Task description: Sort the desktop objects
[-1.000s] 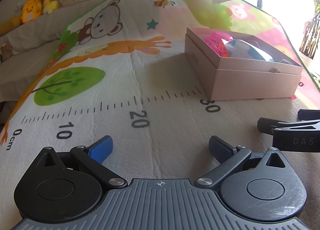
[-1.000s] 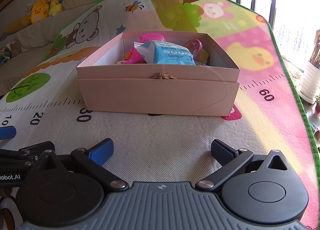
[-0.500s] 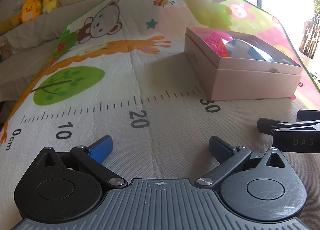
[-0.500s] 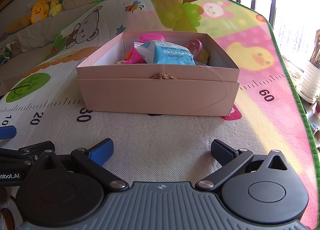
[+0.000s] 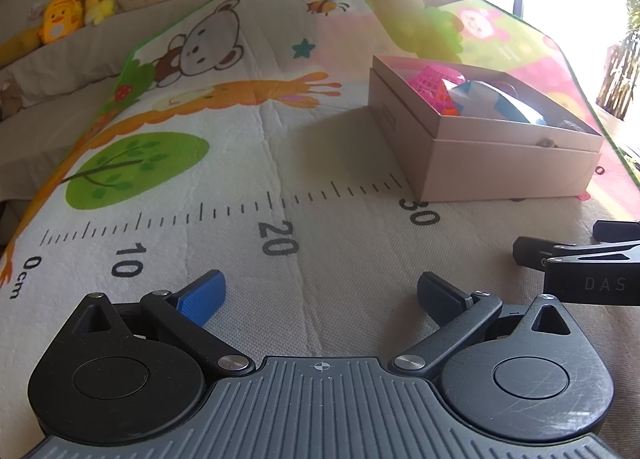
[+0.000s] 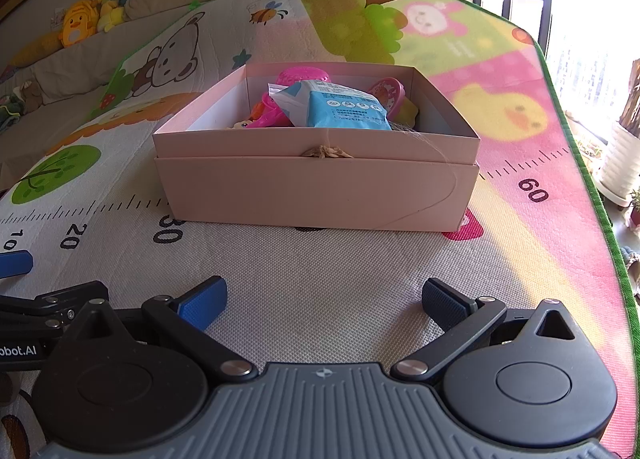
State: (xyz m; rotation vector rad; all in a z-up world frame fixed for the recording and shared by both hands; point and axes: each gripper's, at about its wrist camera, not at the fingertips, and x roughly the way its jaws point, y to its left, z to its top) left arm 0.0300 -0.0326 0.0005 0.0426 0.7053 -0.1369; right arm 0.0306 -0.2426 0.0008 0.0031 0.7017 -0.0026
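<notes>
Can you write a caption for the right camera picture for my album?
Open right tool faces a pink box holding a blue packet and pink toys.

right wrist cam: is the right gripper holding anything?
No. The right gripper is open with only bare mat between its fingers, and the blue packet lies in the pink box.

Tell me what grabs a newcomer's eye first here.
The open pink box in the middle of the cartoon play mat, stuffed with a blue packet and pink toys. Next, both grippers, left and right, low over the mat with fingers spread and empty.
</notes>
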